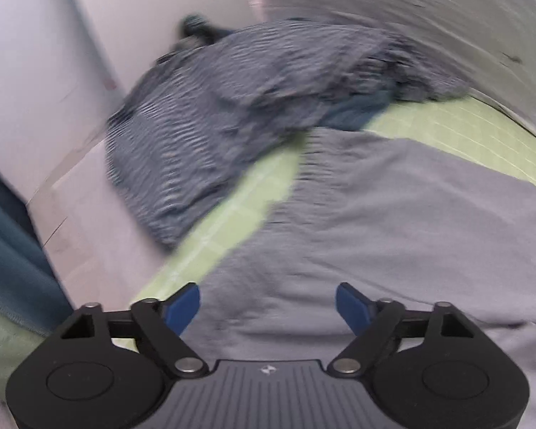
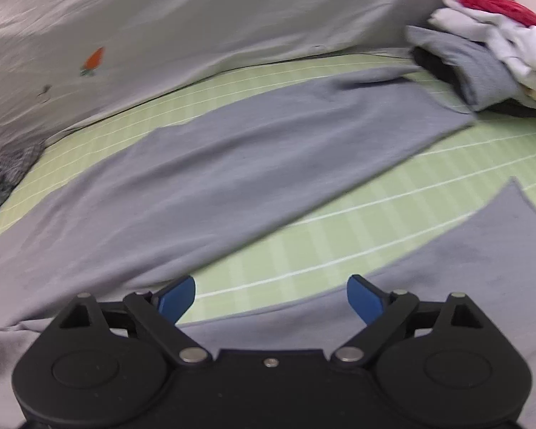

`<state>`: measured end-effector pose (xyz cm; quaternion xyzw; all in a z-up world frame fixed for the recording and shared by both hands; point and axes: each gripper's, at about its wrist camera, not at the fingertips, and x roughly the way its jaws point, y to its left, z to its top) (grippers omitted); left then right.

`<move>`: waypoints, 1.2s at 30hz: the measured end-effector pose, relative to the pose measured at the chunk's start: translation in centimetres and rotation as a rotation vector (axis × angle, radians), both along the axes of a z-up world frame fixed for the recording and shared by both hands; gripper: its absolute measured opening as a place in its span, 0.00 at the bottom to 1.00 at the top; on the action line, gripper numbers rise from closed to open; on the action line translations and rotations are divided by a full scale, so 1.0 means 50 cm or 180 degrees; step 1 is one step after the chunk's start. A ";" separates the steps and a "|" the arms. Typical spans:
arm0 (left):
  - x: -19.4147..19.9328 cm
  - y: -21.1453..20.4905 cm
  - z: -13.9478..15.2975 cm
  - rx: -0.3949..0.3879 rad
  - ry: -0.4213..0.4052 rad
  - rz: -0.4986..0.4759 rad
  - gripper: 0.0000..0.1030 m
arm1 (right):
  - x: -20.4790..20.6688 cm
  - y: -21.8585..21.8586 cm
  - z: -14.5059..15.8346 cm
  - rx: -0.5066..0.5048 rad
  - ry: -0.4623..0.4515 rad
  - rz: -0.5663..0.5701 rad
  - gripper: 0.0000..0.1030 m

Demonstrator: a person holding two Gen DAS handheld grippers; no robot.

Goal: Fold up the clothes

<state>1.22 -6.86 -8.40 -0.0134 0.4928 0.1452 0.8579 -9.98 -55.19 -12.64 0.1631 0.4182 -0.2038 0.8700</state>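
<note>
Fingers of left gripper (image 1: 267, 307) spread wide, nothing between them; grey trousers (image 1: 393, 214) lie under and ahead, waistband beyond the tips. Striped garment (image 1: 232, 114) heaped ahead-left.

Right gripper (image 2: 271, 298) likewise agape; green mat (image 2: 286, 250) between tips, trouser legs either side. Judgement: pinch one fabric edge cleanly, both layers.

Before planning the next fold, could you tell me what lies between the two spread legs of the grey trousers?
In the right wrist view, only bare green mat shows between the two legs of the grey trousers; the right tongs hover open above that strip.
</note>
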 end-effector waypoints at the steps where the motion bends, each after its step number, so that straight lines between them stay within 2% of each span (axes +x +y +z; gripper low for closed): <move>1: 0.005 -0.032 -0.003 0.0009 0.0009 -0.0099 0.84 | -0.005 -0.020 0.003 -0.0008 -0.0008 0.0010 0.93; 4: 0.023 -0.140 -0.031 -0.0039 0.0082 -0.0410 0.84 | -0.015 -0.076 0.010 -0.0047 -0.0052 0.0080 0.99; 7: 0.044 -0.247 -0.052 -0.0143 0.0122 -0.0664 0.84 | -0.001 -0.131 0.007 -0.0112 -0.0057 0.0106 1.00; 13: 0.100 -0.423 -0.097 -0.0239 0.0197 -0.1030 0.86 | 0.085 -0.244 -0.001 -0.0197 -0.0095 0.0203 1.00; 18: 0.171 -0.517 -0.135 0.0044 0.0325 -0.1201 0.86 | 0.214 -0.335 -0.030 -0.0356 -0.0060 0.0290 1.00; 20: 0.204 -0.530 -0.147 0.0161 0.0292 -0.1199 0.88 | 0.262 -0.366 -0.044 -0.0436 -0.0075 0.0389 1.00; 21: 0.222 -0.530 -0.149 0.0148 0.0274 -0.1152 0.91 | 0.284 -0.381 -0.051 -0.0471 -0.0085 0.0444 1.00; 28: 0.324 -0.529 -0.159 0.0086 0.0189 -0.0899 0.97 | 0.427 -0.484 -0.098 -0.0650 -0.0124 0.0793 1.00; 36: 0.347 -0.531 -0.168 0.0057 0.0157 -0.0914 1.00 | 0.504 -0.557 -0.113 -0.0556 -0.0243 0.0614 1.00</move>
